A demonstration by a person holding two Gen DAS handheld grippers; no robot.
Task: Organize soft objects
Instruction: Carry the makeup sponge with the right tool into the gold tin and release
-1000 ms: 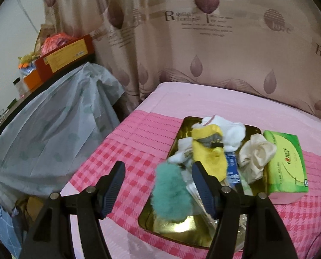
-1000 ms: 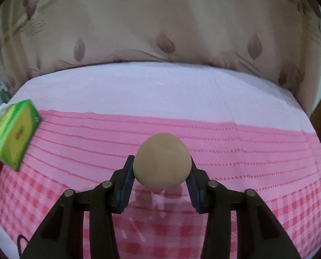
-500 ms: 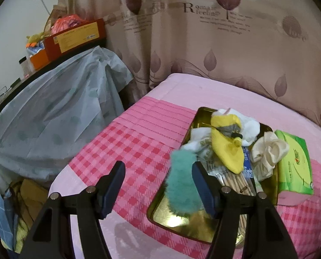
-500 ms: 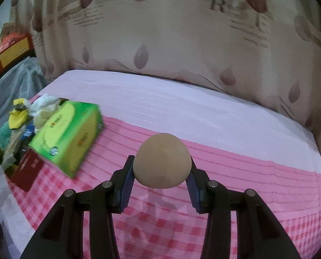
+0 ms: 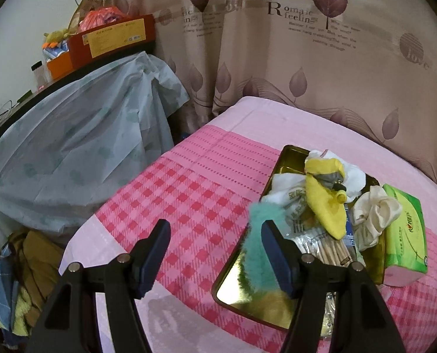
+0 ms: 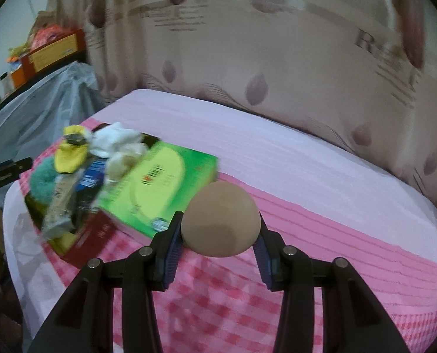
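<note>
My right gripper [image 6: 218, 244] is shut on a tan soft ball [image 6: 220, 219] and holds it above the pink checked cloth, just right of a green tissue pack [image 6: 156, 188]. My left gripper [image 5: 215, 253] is open and empty, hovering left of a gold tray [image 5: 233, 291]. The tray holds a teal fluffy piece [image 5: 259, 250], a yellow sock [image 5: 327, 206], white cloths [image 5: 350, 173] and a cream scrunchie [image 5: 377, 217]. The same pile shows at the left of the right wrist view [image 6: 71, 158].
The green tissue pack [image 5: 406, 235] lies right of the tray, with a dark red box [image 6: 92, 238] beside it. A curtain [image 5: 277, 44] hangs behind the table. A covered shelf [image 5: 71, 135] with boxes stands to the left.
My right gripper has swung left with the ball, bringing the tissue pack and tray into view. My left gripper has drifted left and back from the tray, still open.
</note>
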